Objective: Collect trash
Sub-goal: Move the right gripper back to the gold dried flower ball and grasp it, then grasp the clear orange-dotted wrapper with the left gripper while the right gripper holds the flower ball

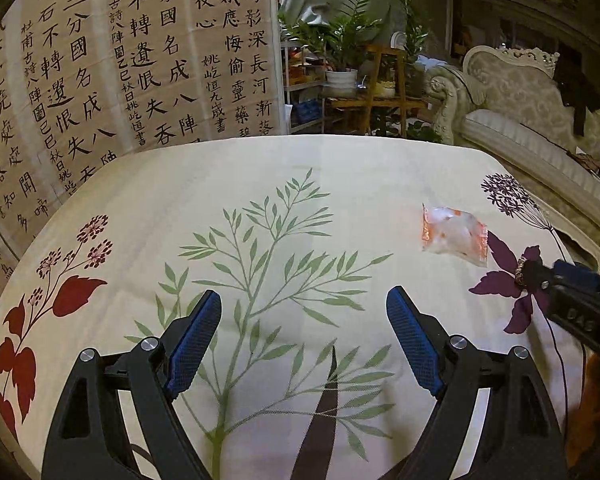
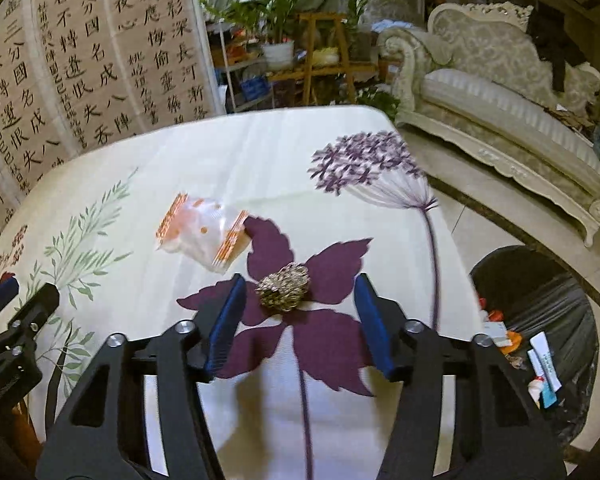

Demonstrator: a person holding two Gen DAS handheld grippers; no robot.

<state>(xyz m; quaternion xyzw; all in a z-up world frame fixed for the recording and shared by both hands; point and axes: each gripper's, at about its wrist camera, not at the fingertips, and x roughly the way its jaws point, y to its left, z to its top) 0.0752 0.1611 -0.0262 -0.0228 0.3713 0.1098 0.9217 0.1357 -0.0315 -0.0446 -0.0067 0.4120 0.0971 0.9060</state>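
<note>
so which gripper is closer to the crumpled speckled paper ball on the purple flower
Right. The right gripper has the crumpled speckled paper ball between its open jaws, untouched. The left gripper hangs apart over the green branch print.

- Ahead of the left tongs (image 1: 304, 300) the tabletop (image 1: 260, 184) lies bare.
- A crumpled ball (image 2: 284, 293) sits between the right tongs' (image 2: 300, 296) fingers, untouched on both sides.
- Just beyond, left of them, lies a clear wrapper (image 2: 202, 232).
- Right of them the tabletop edge drops to a bin (image 2: 540, 300).
</note>
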